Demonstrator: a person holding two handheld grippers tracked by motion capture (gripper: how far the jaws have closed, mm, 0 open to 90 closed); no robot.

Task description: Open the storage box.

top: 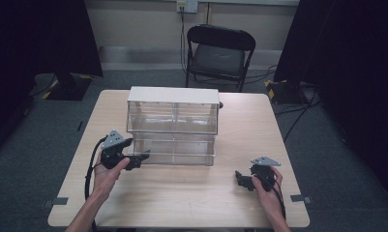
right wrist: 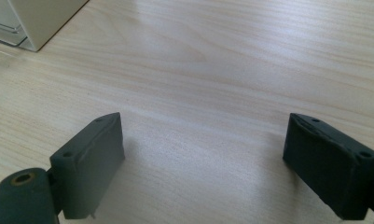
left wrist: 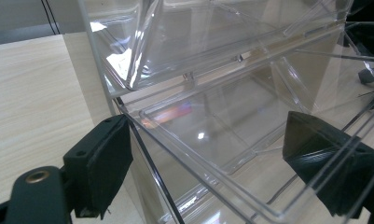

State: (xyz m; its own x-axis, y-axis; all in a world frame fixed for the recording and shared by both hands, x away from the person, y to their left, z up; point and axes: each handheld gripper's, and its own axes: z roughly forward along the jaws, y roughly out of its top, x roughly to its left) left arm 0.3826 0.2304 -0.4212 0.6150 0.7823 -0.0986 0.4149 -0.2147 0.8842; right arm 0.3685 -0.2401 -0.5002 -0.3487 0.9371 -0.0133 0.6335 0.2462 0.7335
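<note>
Two hand-held grippers are working at a wooden table (top: 182, 193) in the high view. Standing toward the table's far side is the clear drawer cabinet (top: 172, 125), the landmark here, with a white top and transparent drawers. The left gripper (top: 136, 162) is sitting at the cabinet's lower left front corner, its jaws reaching against the lower left drawer (top: 174, 151), which is standing slightly out from the cabinet front. The right gripper (top: 241, 180) is resting well apart from the cabinet, off its right front corner, over bare tabletop.

Left gripper view: the jaws are standing wide apart, one on either side of the lower left drawer's clear front wall (left wrist: 203, 168); one jaw is lying just outside the wall's corner edge, the other is showing through the plastic. The upper drawer (left wrist: 198, 42) is sitting directly above.

Right gripper view: the jaws are standing wide apart over bare wood, holding nothing, with the cabinet's white corner (right wrist: 40, 18) lying farther off at upper left
</note>
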